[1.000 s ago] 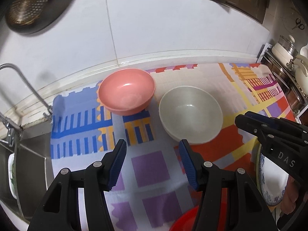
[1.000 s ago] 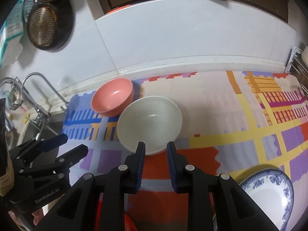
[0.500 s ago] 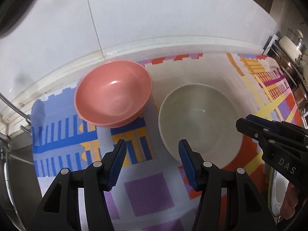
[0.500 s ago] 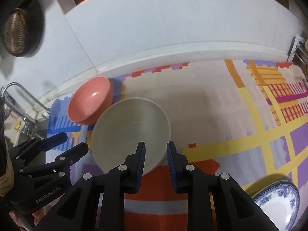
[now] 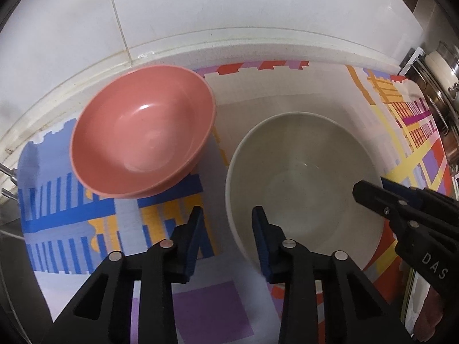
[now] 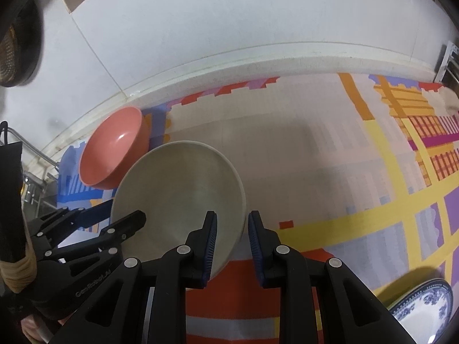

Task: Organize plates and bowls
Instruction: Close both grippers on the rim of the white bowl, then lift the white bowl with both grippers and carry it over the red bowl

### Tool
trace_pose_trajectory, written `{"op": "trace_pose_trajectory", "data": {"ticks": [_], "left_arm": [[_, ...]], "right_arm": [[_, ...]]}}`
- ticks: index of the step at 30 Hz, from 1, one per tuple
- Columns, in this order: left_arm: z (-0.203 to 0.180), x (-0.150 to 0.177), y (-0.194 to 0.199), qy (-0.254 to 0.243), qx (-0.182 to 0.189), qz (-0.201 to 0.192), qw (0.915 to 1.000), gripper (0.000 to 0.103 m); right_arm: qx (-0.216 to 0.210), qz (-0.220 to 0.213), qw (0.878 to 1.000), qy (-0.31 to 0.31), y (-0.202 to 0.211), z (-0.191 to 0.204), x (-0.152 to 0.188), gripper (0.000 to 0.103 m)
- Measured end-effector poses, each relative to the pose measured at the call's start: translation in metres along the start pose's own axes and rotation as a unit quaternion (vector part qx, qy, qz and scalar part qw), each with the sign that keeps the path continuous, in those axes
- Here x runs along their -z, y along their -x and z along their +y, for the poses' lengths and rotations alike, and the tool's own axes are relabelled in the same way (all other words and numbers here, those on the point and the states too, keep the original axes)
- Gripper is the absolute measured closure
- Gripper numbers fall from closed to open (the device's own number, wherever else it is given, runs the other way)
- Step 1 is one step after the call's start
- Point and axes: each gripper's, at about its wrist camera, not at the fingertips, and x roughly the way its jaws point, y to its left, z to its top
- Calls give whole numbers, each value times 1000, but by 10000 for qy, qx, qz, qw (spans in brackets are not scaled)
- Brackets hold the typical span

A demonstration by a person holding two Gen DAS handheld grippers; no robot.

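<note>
Grey-beige and matte, the big bowl [image 5: 304, 177] sits on the patterned mat [image 5: 206, 315] that covers the tabletop, close beside the smaller pink bowl [image 5: 143, 134], which stands nearer the tiled wall [image 5: 229, 8]. My left gripper [image 5: 226, 232] hangs with its blue pads apart, straddling the grey bowl's left rim, one pad outside and one over the inside. My right gripper [image 6: 231, 235] is likewise apart around the opposite rim, not yet pinching. From either view I cannot be sure whether any pad actually touches the wall of the bowl.

I judge both bowls to be rigid and fairly light, perhaps melamine or plastic; the pink one is glossy and shows a bright highlight, so it would be the slicker of the two. The grey bowl's thin, rounded lip is the only place I can take hold, and a wide, shallow shape like this will tip if I lift from one side alone, so a hold on both rims suits it. A blue-and-white patterned plate [image 6: 424, 309] lies at the mat's near right edge, looking like ceramic, heavier and more breakable.
</note>
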Motion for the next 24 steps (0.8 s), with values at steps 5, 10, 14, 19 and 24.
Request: {"op": "trace_pose_trajectory", "data": {"ticks": [5, 10, 14, 19, 24], "left_arm": [[-4, -1, -3, -58, 105, 23, 9999, 89], [-7, -2, -2, -90, -3, -16, 10000, 91], [-6, 0, 7, -75, -18, -77, 9999, 91], [-8, 3, 24, -44, -39, -188, 9998, 91], [-9, 12, 47, 31, -19, -310, 9995, 91]], "right_arm": [[-52, 88, 9999, -97, -6, -4, 1, 87], [-34, 57, 9999, -89, -4, -3, 1, 91], [-51, 52, 9999, -145, -1, -4, 2, 91], [-109, 36, 9998, -190, 9, -1, 4, 91], [-140, -21, 9998, -166, 31, 6, 7, 91]]}}
